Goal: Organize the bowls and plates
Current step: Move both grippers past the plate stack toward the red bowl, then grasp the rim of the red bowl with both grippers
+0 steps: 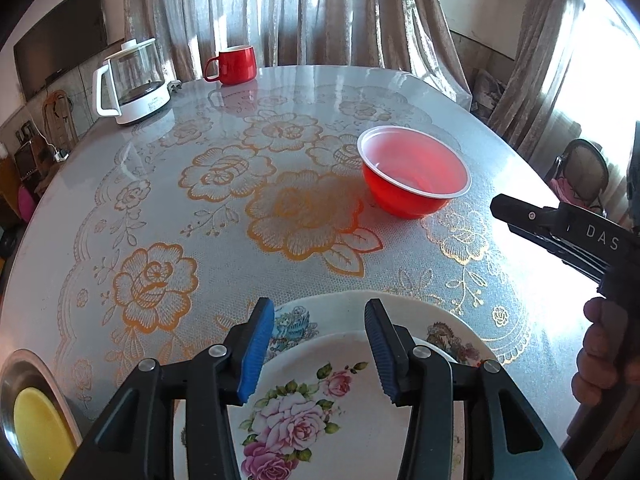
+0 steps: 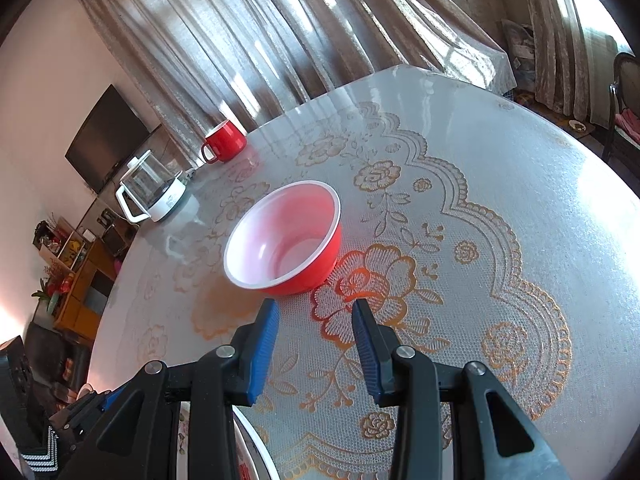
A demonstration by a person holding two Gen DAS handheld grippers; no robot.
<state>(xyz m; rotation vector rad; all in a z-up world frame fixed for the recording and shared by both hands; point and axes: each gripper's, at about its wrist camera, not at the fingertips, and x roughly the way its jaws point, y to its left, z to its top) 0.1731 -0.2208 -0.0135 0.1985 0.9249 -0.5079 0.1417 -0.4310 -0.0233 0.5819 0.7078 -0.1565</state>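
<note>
A red bowl (image 1: 414, 172) with a white inside stands upright on the lace-patterned table (image 1: 180, 216). In the right wrist view the red bowl (image 2: 284, 236) is just beyond my right gripper (image 2: 315, 306), which is open with only tablecloth between its blue pads. My left gripper (image 1: 319, 304) is open above a small rose-patterned plate (image 1: 320, 400). That plate lies on a larger decorated plate (image 1: 400, 308) at the table's near edge. Neither pad touches the plates. A hand (image 1: 600, 360) holds the right gripper at the right edge of the left wrist view.
A glass kettle (image 1: 132, 80) and a red mug (image 1: 232, 64) stand at the table's far left. A steel dish (image 1: 16, 376) holding something yellow sits at the near left edge. A chair (image 1: 584, 172) stands beyond the table on the right. Curtains hang behind.
</note>
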